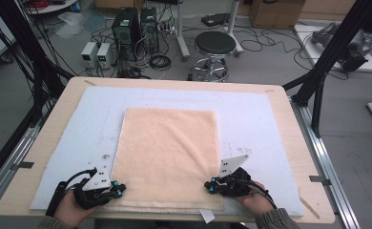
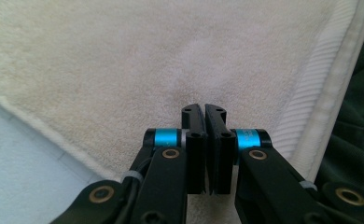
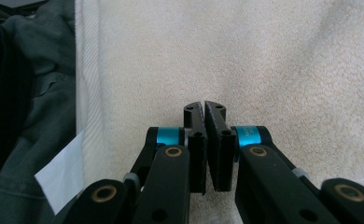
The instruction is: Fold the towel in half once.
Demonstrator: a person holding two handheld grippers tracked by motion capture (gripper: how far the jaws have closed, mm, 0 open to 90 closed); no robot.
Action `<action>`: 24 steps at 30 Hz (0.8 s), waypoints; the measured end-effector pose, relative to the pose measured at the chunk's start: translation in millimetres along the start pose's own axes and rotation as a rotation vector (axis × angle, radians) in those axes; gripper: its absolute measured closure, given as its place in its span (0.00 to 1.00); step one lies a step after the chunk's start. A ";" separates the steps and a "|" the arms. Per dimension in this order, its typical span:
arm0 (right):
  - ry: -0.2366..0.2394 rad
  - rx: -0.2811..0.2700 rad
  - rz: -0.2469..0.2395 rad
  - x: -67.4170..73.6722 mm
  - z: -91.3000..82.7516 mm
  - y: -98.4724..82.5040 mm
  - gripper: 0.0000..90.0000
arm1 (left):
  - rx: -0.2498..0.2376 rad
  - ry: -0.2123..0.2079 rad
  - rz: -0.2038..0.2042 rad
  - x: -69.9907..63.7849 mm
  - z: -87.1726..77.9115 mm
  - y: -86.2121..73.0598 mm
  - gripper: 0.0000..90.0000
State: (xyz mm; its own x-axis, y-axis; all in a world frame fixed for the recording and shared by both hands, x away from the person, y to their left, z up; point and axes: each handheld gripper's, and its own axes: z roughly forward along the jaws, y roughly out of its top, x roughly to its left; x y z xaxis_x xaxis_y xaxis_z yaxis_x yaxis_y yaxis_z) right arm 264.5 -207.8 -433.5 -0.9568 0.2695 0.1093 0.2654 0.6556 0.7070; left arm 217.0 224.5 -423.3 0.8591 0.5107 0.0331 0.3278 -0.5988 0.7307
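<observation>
A peach towel (image 1: pixel 167 152) lies flat, folded to a rectangle, on a white mat. My left gripper (image 1: pixel 119 189) sits at its near left corner and my right gripper (image 1: pixel 209 186) at its near right corner. In the left gripper view the jaws stand together at the left gripper's (image 2: pixel 204 109) tips, and the towel (image 2: pixel 124 56) puckers into them just inside its ribbed hem. In the right gripper view the right gripper (image 3: pixel 203 107) is likewise shut, with creases of towel (image 3: pixel 264 56) running to its tips. Each gripper pinches a bit of the pile.
The white mat (image 1: pixel 251 119) covers most of the wooden table (image 1: pixel 289 143). A small white paper tag (image 1: pixel 206 215) sticks out at the towel's near edge (image 3: pixel 61 179). Dark green clothing (image 3: pixel 31 116) lies close behind the hem. A stool (image 1: pixel 215 45) and computer towers (image 1: pixel 127 28) stand beyond.
</observation>
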 end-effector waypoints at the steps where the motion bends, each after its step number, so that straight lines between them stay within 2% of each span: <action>1: 0.003 -0.003 0.000 0.7 -1.9 0.1 0.98 | -0.016 -0.007 -0.005 -0.5 -3.5 -0.1 0.97; 4: 0.004 -0.029 -0.014 3.2 -11.2 0.7 0.99 | -0.028 -0.027 -0.012 -2.0 -9.4 -2.4 0.96; 5: 0.026 -0.040 0.001 3.6 -13.3 0.3 0.97 | -0.022 -0.017 0.001 -1.9 -9.1 -3.9 0.95; 6: 0.028 -0.045 0.003 4.0 -13.9 -0.4 0.93 | -0.017 -0.015 0.001 -1.5 -7.8 -5.2 0.92; 9: 0.021 -0.037 0.001 5.6 -8.9 -0.5 0.86 | 0.000 -0.017 -0.015 -0.3 -3.2 -5.6 0.81; 12: 0.021 -0.027 -0.003 5.0 -4.1 0.1 0.83 | -0.006 -0.006 -0.011 0.5 -3.7 -5.2 0.76; 15: -0.003 -0.049 0.014 1.8 -6.8 -0.5 0.80 | -0.031 0.018 -0.027 3.5 -5.8 -4.9 0.72; 19: -0.027 -0.087 0.051 -4.4 -11.3 -1.1 0.71 | -0.070 0.045 -0.050 9.1 -8.3 -3.1 0.66; 21: -0.055 -0.093 0.054 -7.4 -12.3 -0.2 0.64 | -0.083 0.053 -0.058 12.5 -8.9 -1.9 0.63; 24: -0.076 -0.096 0.064 -11.7 -13.9 1.9 0.59 | -0.096 0.065 -0.075 17.8 -9.2 0.1 0.60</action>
State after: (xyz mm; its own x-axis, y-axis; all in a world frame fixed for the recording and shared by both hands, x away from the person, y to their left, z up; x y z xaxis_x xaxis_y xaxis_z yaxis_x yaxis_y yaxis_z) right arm 274.5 -219.5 -423.7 -0.9255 0.3638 0.1054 0.3094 0.5657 0.7643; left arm 228.7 239.2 -416.3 0.8052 0.5927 0.0175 0.3488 -0.4973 0.7944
